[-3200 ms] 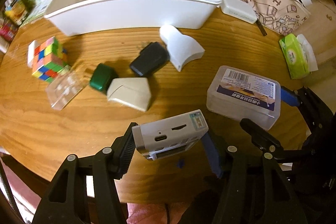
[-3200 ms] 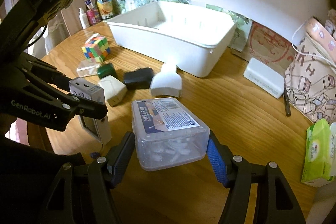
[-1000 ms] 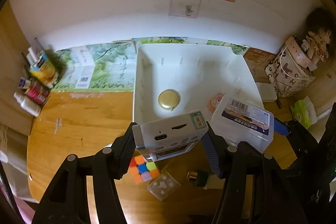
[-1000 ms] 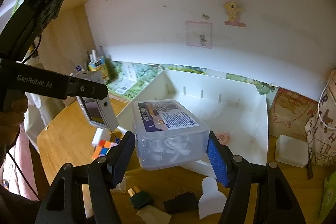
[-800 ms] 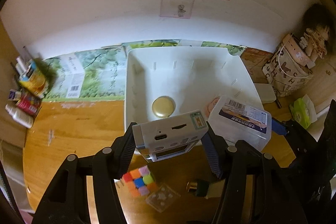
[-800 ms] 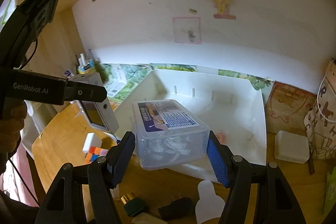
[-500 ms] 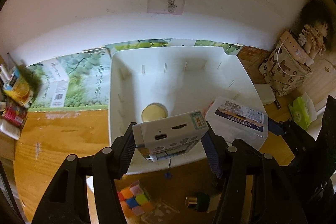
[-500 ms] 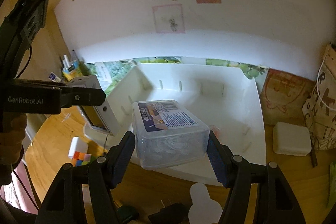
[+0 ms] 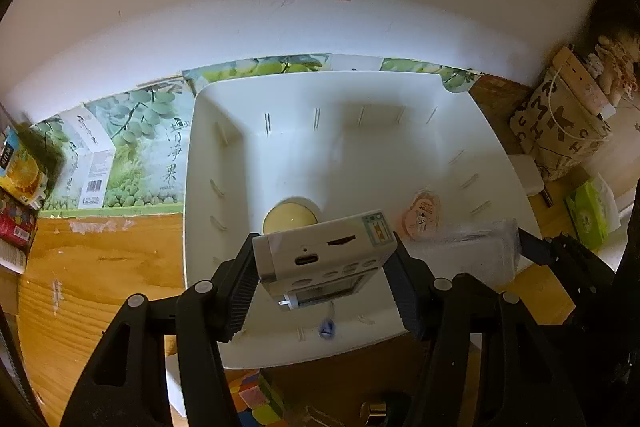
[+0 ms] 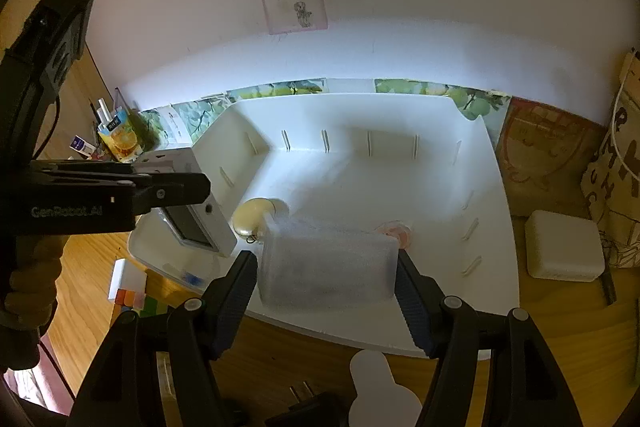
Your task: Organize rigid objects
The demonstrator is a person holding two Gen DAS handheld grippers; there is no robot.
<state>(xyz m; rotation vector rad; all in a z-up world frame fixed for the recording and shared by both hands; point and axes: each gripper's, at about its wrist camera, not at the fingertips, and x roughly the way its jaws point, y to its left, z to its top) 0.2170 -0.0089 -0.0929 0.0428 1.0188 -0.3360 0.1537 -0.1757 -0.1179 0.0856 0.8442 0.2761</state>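
Two handheld black grippers hover over a large white plastic bin (image 9: pixel 472 131) on a wooden table (image 9: pixel 100 267). The left gripper (image 9: pixel 324 281) pinches a small white rectangular electronic device with a screen (image 9: pixel 326 253) between its pads, held above the bin's near left part. The right gripper (image 10: pixel 328 279) has its blue-padded fingers (image 10: pixel 412 303) on either side of a clear plastic lidded box (image 10: pixel 328 267), which is blurred, above the bin's near edge. Inside the bin lie a round gold disc (image 9: pixel 290 217) and a small pink round item (image 9: pixel 422 213). A colourful puzzle cube (image 9: pixel 256 401) sits on the table below the bin's near wall.
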